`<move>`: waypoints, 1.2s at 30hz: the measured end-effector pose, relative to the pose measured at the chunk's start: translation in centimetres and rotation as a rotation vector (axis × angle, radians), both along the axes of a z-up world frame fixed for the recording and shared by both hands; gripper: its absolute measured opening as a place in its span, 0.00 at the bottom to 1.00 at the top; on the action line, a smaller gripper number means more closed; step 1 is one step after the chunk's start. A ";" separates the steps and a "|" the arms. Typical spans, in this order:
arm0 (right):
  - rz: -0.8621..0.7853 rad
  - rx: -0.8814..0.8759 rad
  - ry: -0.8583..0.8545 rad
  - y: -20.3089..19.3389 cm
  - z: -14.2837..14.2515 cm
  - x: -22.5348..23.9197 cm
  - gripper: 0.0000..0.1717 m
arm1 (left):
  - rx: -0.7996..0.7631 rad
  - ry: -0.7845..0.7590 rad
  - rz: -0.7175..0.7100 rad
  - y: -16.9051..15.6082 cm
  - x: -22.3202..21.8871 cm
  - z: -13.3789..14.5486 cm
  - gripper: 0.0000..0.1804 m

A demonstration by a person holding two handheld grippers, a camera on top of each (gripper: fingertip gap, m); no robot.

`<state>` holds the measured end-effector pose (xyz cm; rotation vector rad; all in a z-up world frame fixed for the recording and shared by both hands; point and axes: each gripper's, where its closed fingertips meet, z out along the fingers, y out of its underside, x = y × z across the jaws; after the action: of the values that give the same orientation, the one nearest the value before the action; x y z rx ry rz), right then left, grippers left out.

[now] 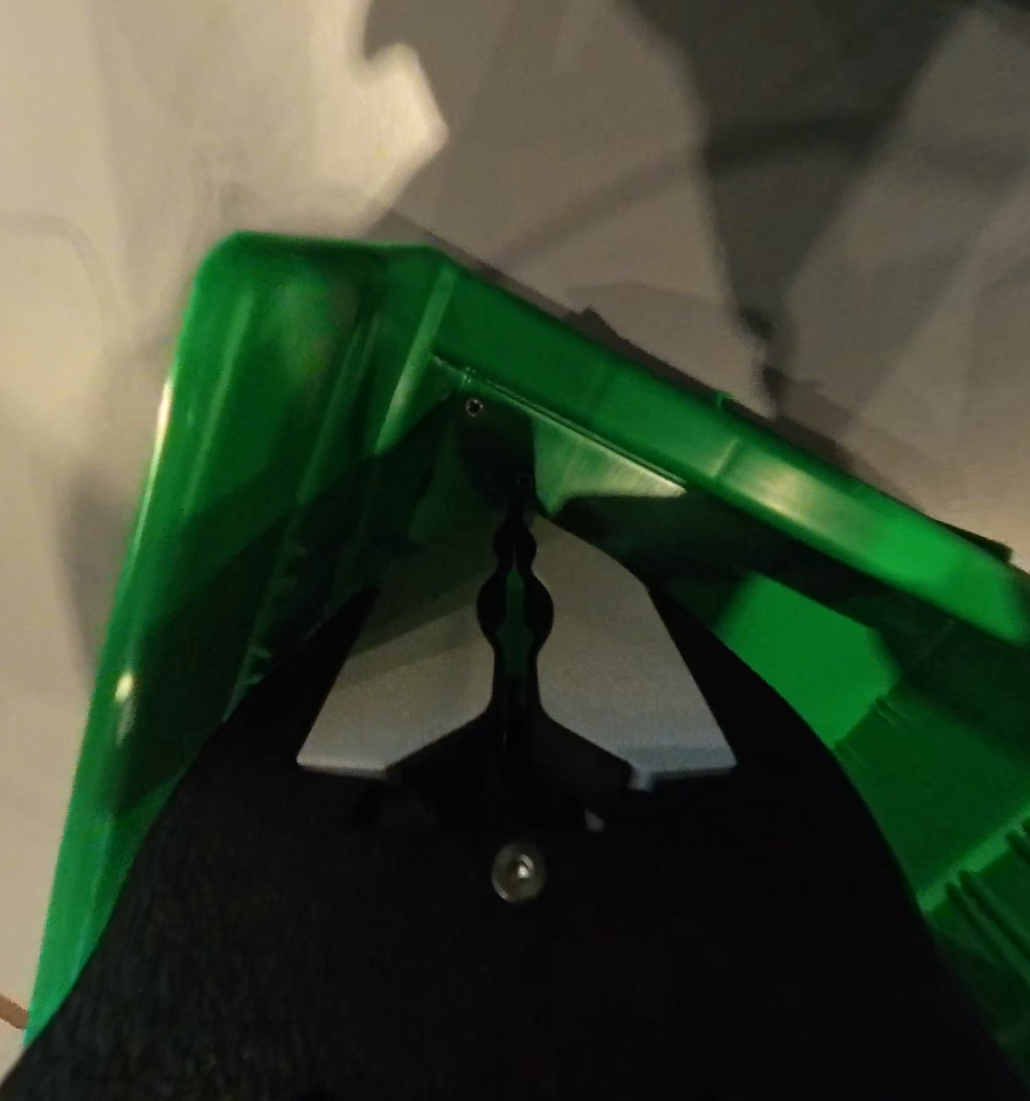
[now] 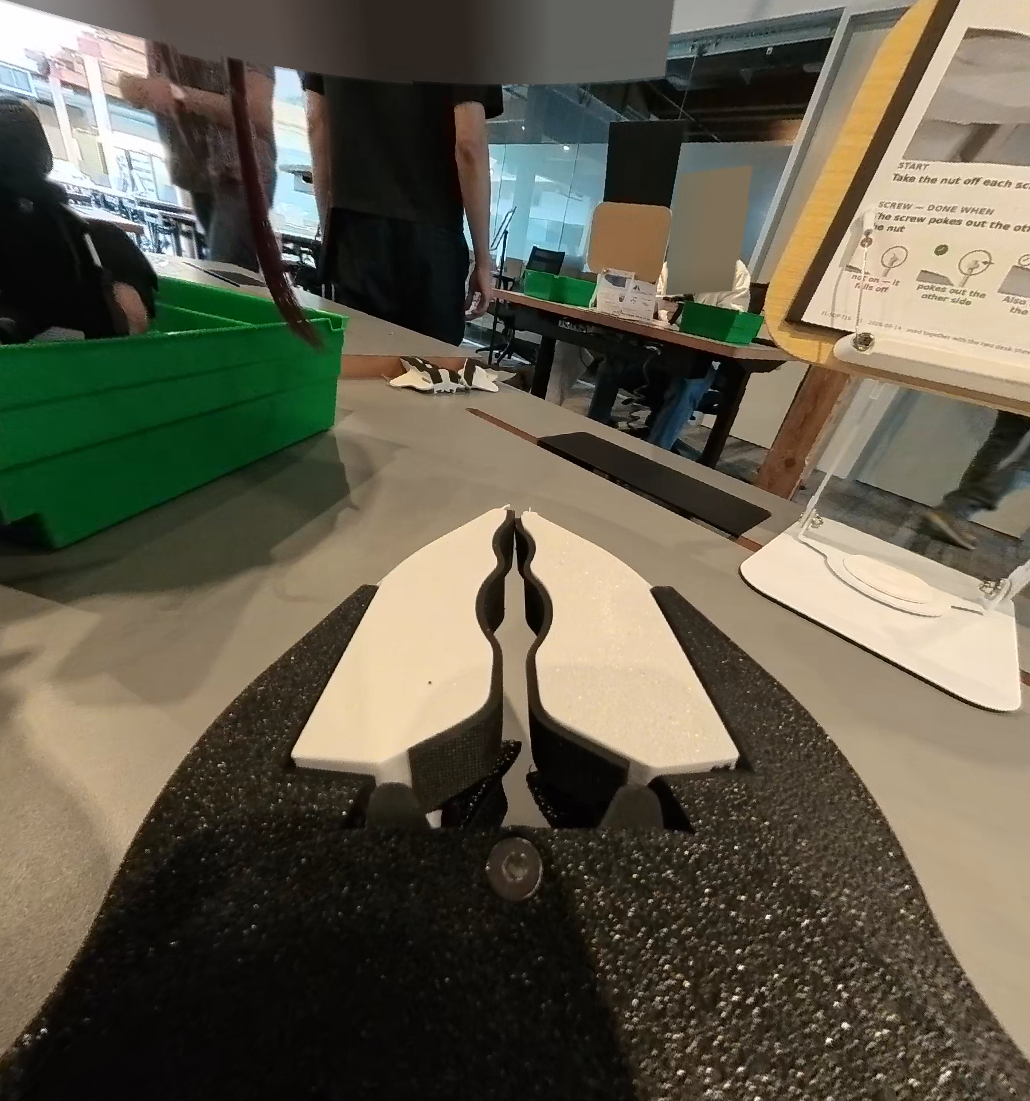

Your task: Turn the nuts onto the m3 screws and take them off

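Reaching into a corner of the green bin (image 1: 560,363), the left gripper (image 1: 521,494) has its jaws pressed together at the tips; whether a tiny piece is pinched there is too dark to tell. One small screw (image 1: 473,407) lies in that corner. The right gripper (image 2: 517,518) hovers over the grey surface (image 2: 143,625), jaws shut on nothing. This looks like the fetching step; next comes lifting a part clear and bringing both grippers together.
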<state>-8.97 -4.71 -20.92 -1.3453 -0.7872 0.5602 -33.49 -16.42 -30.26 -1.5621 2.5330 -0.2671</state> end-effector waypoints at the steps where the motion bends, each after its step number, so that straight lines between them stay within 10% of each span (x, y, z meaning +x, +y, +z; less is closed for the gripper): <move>1: 0.000 0.000 -0.001 0.0 0.0 0.0 0.00 | -0.007 -0.004 0.006 -0.1 0.0 0.0 0.01; 36: 0.003 -0.005 0.002 0.0 0.0 -0.1 0.00 | -0.005 -0.011 0.144 -0.2 -1.0 -0.2 0.00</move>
<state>-9.02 -4.74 -20.88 -1.3483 -0.7867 0.5664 -34.46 -16.64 -30.45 -1.7298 2.3987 -0.2635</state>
